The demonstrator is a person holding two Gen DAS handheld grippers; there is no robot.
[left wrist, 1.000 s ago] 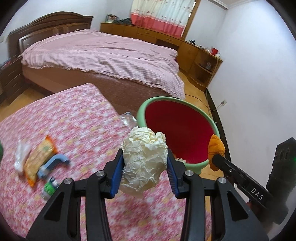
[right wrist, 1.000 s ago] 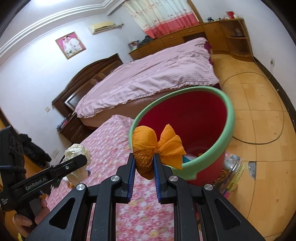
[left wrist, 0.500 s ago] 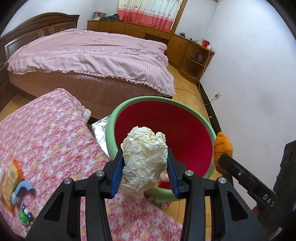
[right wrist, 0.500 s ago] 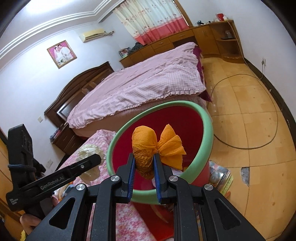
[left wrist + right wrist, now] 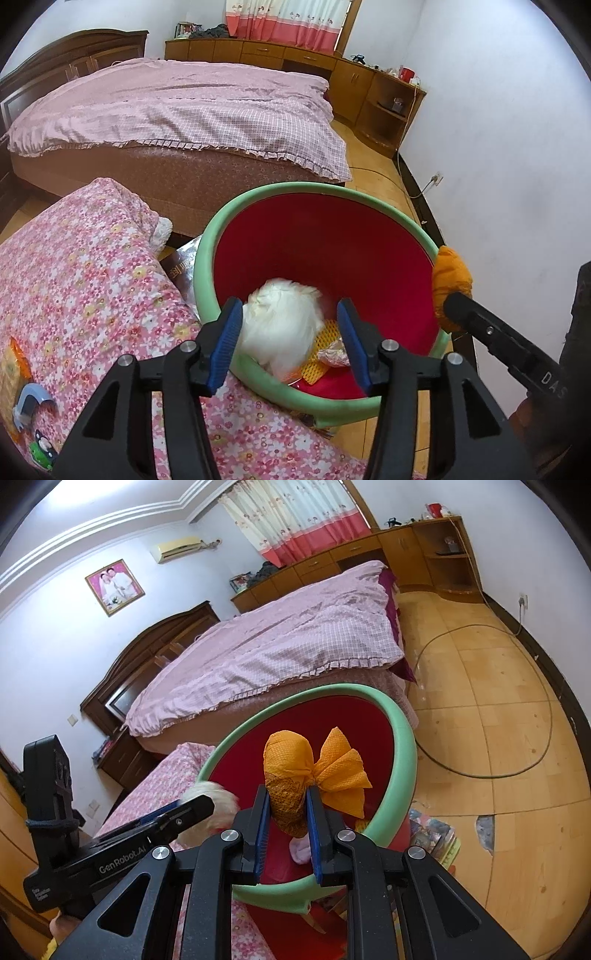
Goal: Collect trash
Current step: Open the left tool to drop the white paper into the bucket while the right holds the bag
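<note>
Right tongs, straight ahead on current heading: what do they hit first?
Apart from the orange mesh-wrapped bundle they already clamp, the right tongs point into the red, green-rimmed plastic bin; probably its red inner wall first, though depth is unclear.

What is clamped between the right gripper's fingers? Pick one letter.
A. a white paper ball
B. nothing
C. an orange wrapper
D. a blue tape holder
C: in the right wrist view the right gripper has its blue pads pressed on both sides of the orange wrapper, held above the red bin.
</note>
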